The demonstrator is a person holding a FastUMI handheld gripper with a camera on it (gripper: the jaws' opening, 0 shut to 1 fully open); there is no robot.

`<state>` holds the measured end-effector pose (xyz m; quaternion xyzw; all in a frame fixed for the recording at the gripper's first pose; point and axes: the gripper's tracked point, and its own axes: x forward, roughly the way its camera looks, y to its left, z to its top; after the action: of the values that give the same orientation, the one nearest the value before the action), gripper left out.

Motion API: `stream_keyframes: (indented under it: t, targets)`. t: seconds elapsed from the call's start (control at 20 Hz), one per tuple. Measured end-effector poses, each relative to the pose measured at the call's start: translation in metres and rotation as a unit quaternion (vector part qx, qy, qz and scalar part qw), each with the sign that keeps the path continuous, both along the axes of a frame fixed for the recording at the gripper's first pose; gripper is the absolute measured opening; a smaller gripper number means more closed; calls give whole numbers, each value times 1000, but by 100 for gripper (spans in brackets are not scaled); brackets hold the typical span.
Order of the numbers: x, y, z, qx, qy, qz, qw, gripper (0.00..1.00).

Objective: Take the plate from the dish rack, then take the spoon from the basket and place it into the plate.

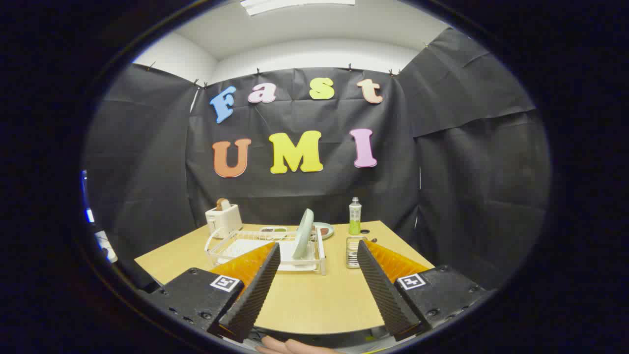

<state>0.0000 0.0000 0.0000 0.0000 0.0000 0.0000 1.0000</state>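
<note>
Your gripper (318,248) hangs with its fingers spread wide, and bare table (314,300) lies between them up to the dish rack (255,250). The plate (303,233) stands upright at the rack's right end, open from above. Just right of the rack stands the basket (353,251); bottle (355,216) and toaster (223,219) crowd the far edge.

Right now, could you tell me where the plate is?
The plate stands upright on edge in the white dish rack on the table, beyond the open hand-held gripper, left of the basket.
</note>
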Motion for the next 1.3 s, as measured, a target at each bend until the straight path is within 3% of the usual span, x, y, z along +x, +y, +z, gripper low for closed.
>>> stream_keyframes:
  t: [0.8, 1.05, 1.3]
  targets:
    - [24, -12, -18, 8, 35, 11, 999, 100]
    - [81, -4, 7, -4, 68, 18, 998, 100]
    - [180, 10, 35, -50, 131, 8, 990, 100]
